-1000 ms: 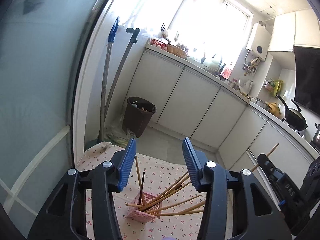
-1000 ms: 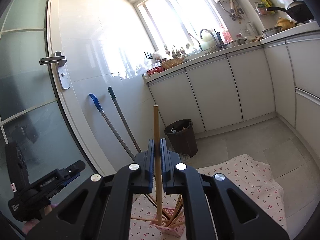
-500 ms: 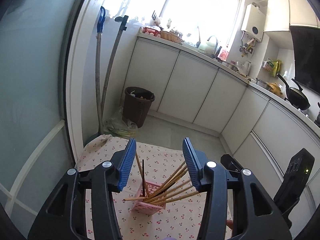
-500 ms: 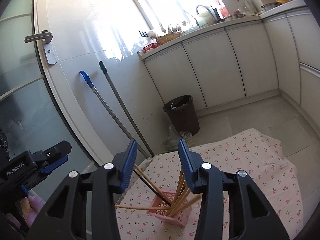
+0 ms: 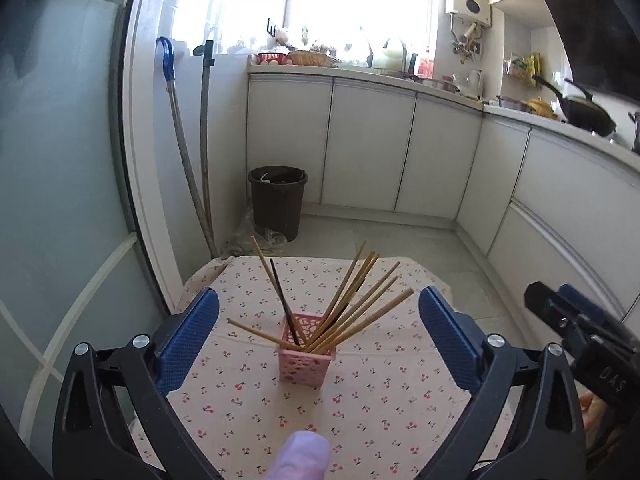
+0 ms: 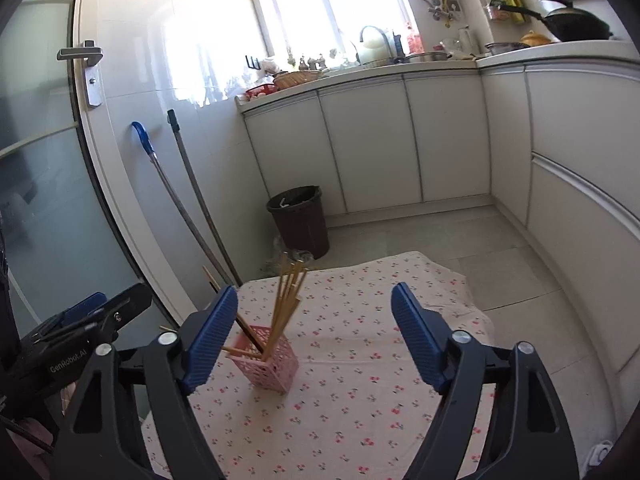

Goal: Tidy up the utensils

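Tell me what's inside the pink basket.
The pink basket holds a fan of wooden chopsticks and one dark chopstick, all leaning outward. Their lower ends and the basket's bottom are hidden by its walls.

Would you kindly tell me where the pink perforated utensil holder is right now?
The pink perforated utensil holder stands upright on the cherry-print tablecloth, centred between the open left gripper fingers in the left wrist view, and toward the left finger in the right wrist view.
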{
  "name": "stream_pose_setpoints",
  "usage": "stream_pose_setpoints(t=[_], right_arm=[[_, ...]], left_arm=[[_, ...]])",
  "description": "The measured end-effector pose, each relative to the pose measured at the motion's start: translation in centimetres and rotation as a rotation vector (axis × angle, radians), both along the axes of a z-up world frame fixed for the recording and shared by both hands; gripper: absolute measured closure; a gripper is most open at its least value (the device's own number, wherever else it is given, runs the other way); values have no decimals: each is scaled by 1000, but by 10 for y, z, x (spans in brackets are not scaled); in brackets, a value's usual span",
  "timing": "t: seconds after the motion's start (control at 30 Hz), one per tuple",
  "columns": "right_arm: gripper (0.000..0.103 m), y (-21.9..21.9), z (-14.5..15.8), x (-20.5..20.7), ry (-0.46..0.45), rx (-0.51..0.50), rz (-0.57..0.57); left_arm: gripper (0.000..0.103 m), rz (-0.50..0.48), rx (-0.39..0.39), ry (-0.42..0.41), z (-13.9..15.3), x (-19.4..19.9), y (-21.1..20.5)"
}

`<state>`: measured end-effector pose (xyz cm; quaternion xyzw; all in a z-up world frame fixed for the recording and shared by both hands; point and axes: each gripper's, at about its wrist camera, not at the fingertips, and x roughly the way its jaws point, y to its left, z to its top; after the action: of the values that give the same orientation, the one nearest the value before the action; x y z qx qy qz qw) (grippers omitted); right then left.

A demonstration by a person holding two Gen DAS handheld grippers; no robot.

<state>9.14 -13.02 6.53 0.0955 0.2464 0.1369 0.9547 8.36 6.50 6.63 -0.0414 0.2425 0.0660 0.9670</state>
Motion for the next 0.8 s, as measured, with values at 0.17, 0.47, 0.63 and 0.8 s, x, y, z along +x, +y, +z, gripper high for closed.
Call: stream_pose_setpoints(t=[0.17, 0.47, 0.63, 0.8], right_arm=[[7, -22, -6, -26, 16, -67, -128], [7, -32, -18, -46, -33, -160, -230], [7, -29, -25, -36, -13, -176, -235], [7, -31, -33, -32, 15, -164, -227]], left_arm=[[7, 32, 159, -63, -10, -23, -33], [7, 23, 152, -57, -24, -31, -49], [7, 15, 128, -46, -26, -28, -47], [7, 9, 127, -34, -29, -25, -48]])
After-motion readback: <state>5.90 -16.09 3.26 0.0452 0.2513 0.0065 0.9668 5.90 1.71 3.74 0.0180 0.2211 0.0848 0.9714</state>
